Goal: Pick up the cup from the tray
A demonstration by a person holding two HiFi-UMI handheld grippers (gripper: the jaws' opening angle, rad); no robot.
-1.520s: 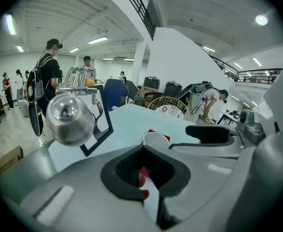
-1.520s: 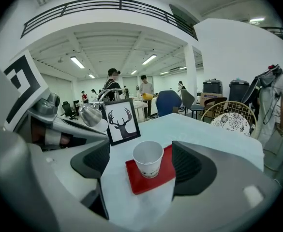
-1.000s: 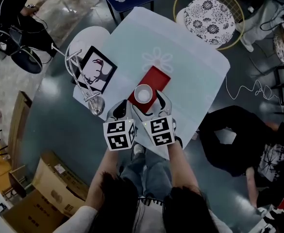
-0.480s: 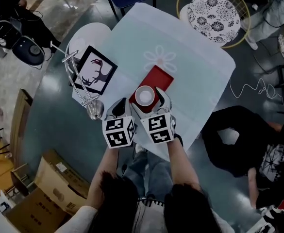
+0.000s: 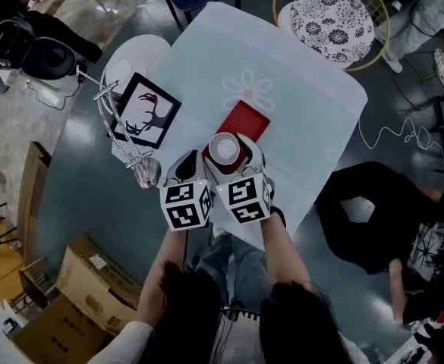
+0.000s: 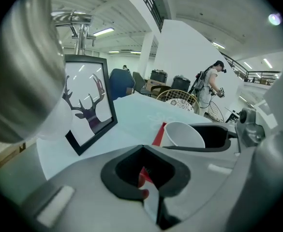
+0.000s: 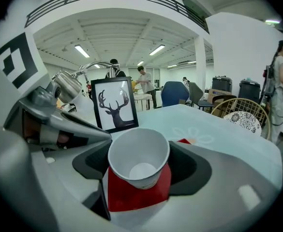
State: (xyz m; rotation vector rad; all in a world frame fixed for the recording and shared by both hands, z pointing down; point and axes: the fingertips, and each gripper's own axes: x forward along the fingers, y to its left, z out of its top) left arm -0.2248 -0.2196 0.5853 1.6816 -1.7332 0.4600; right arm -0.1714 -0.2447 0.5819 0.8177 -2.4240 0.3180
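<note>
A white paper cup (image 5: 225, 149) sits over the near end of the red tray (image 5: 246, 118) on the pale table. My right gripper (image 5: 228, 153) is shut on the cup, one jaw on each side of it. In the right gripper view the empty cup (image 7: 139, 162) leans slightly between the jaws, with the red tray (image 7: 131, 197) under it. I cannot tell whether its base touches the tray. My left gripper (image 5: 189, 168) is just to the left, shut and empty. The left gripper view shows the cup (image 6: 181, 135) to the right of the left gripper (image 6: 143, 178).
A framed deer picture (image 5: 146, 110) stands at the table's left. Next to it is a chrome lamp (image 5: 130, 139). Off the far corner stands a patterned round chair (image 5: 332, 23). A person in black (image 5: 392, 226) crouches on the floor to the right. Cardboard boxes (image 5: 70, 294) lie at lower left.
The right gripper's jaws have closed in on the cup and now hold it. The left gripper has stayed beside it.
</note>
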